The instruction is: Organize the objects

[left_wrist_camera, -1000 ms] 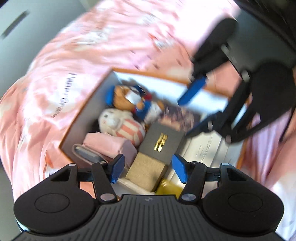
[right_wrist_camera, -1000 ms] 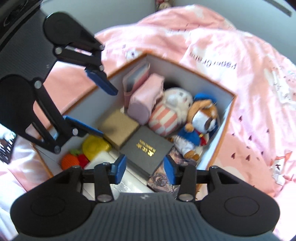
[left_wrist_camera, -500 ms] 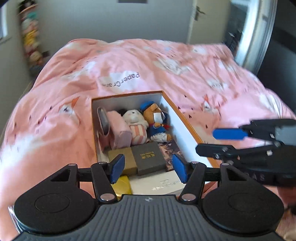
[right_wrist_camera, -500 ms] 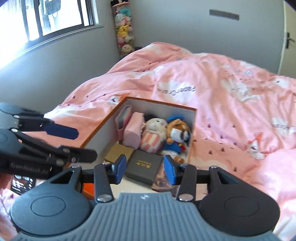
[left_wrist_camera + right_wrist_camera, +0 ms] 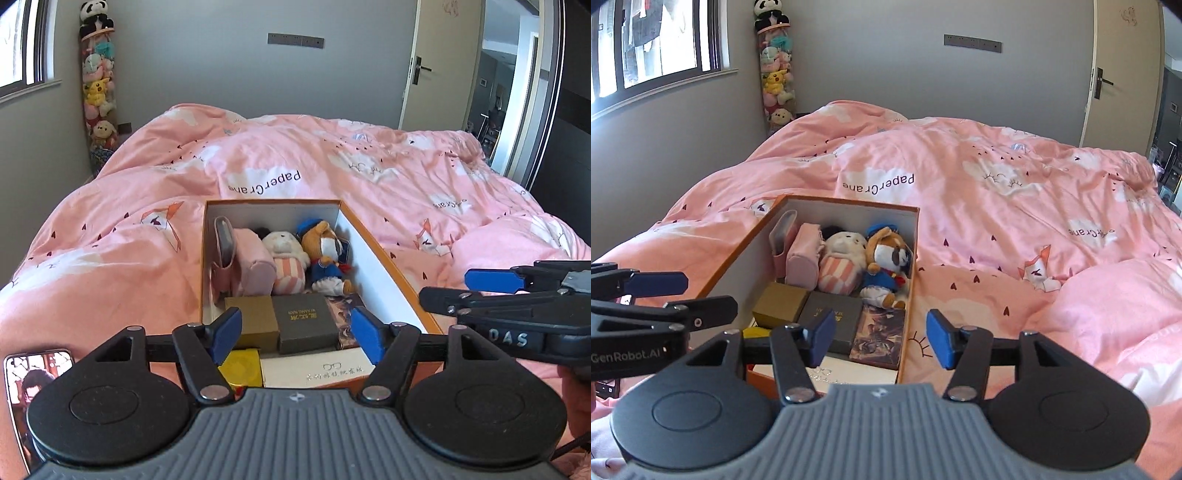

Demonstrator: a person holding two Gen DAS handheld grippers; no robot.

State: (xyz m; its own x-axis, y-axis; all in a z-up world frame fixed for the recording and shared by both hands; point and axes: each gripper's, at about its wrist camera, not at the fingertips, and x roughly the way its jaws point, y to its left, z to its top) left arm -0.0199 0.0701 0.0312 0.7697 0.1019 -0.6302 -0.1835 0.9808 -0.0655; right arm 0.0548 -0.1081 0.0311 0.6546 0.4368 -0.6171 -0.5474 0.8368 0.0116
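Orange-rimmed box (image 5: pixel 391 258) is sitting on the pink duvet (image 5: pixel 110 236), packed; left gripper (image 5: pixel 295 334) is opening, empty, above the gold box (image 5: pixel 255 321). Right view: right gripper (image 5: pixel 879 338) is opening, empty, straddling the box wall; descending risks snagging it, tipping the dog plush (image 5: pixel 886 266).

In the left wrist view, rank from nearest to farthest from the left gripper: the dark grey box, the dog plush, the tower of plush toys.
From the left gripper, jaws opening, empty:
1. Dark grey box, just ahead in the orange box.
2. Dog plush, at its far end.
3. Tower of plush toys, far left corner.
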